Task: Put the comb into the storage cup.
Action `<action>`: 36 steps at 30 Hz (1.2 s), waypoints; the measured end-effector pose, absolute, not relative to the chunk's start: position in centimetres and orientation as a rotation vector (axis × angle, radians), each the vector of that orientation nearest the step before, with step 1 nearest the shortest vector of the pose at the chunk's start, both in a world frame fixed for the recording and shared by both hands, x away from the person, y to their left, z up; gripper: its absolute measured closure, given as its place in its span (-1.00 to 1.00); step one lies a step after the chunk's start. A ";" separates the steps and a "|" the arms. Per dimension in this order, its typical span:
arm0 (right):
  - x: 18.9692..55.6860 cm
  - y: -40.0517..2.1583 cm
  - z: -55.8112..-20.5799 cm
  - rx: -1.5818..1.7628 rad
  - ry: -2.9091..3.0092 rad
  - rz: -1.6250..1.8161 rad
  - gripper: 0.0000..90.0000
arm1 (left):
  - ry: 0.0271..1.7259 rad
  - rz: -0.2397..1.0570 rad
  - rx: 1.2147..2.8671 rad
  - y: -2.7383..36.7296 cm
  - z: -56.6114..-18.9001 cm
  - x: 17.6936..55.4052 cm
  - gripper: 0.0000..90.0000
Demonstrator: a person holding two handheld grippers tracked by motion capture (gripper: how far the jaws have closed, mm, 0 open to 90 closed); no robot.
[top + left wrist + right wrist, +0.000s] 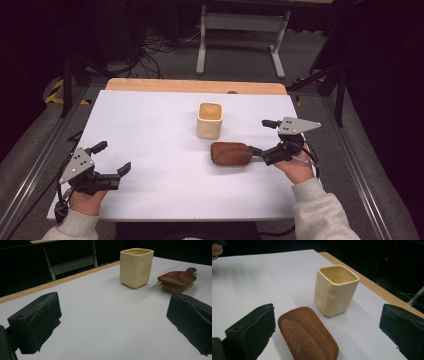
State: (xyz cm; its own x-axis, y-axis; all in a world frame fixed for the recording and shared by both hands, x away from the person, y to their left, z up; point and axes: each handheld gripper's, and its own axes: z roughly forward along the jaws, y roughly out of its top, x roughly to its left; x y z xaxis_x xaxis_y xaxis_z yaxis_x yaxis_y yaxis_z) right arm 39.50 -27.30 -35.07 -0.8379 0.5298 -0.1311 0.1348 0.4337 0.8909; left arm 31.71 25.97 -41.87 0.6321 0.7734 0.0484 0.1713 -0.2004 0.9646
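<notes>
A white rectangular surface (150,150) lies over a pale wooden board whose strip shows along the far edge. Around it the room is dark, with grey floor, tangled cables and a light metal frame beyond the far edge.

The left gripper (111,162) rests near the near-left corner, its fingers (37,320) spread wide and released, touching nothing but air above the bare surface. The right gripper (258,136) sits toward the right edge with its fingers (252,330) also wide apart; one finger lies just beside the handle end of the brown oval wooden brush (230,153), the other well off it, so nothing is grasped. Whether that finger touches the handle cannot be told.

The brush lies bristles down, right of the surface's middle; its back is smooth, rounded, grained wood, with short tan bristles along its underside. Just beyond it, toward the far edge, stands a cream square ceramic cup (209,120), upright, glossy, with rounded corners and shallow round dimples in its sides.
</notes>
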 end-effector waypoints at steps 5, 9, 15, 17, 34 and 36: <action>40.2 -26.9 -34.9 0.546 2.341 1.331 -0.98 | 0.775 0.660 1.713 25.9 -41.9 31.7 -0.99; 40.9 -26.9 -34.8 0.550 2.370 1.334 -0.95 | 0.776 0.657 1.713 26.0 -42.0 31.7 -0.99; 41.9 -26.9 -34.9 0.533 2.472 1.228 -0.87 | 0.777 0.658 1.708 26.0 -42.0 31.8 -0.99; 42.2 -26.8 -34.9 0.524 2.504 1.203 -0.86 | 0.775 0.657 1.709 25.9 -42.0 31.8 -0.99; 44.2 -27.1 -35.5 0.446 2.727 0.908 -0.73 | 0.775 0.656 1.711 25.9 -42.2 31.8 -0.99; 44.5 -27.0 -35.9 0.440 2.757 0.847 -0.73 | 0.773 0.661 1.714 25.9 -42.1 31.8 -0.99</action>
State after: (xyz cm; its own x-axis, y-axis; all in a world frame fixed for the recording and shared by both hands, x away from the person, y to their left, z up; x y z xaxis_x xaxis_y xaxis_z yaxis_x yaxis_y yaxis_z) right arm 44.54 -27.03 -35.92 -0.9300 0.3460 -0.1238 0.2169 0.7887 0.5752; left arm 31.77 25.91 -42.13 0.6331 0.7726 0.0484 0.1677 -0.1980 0.9658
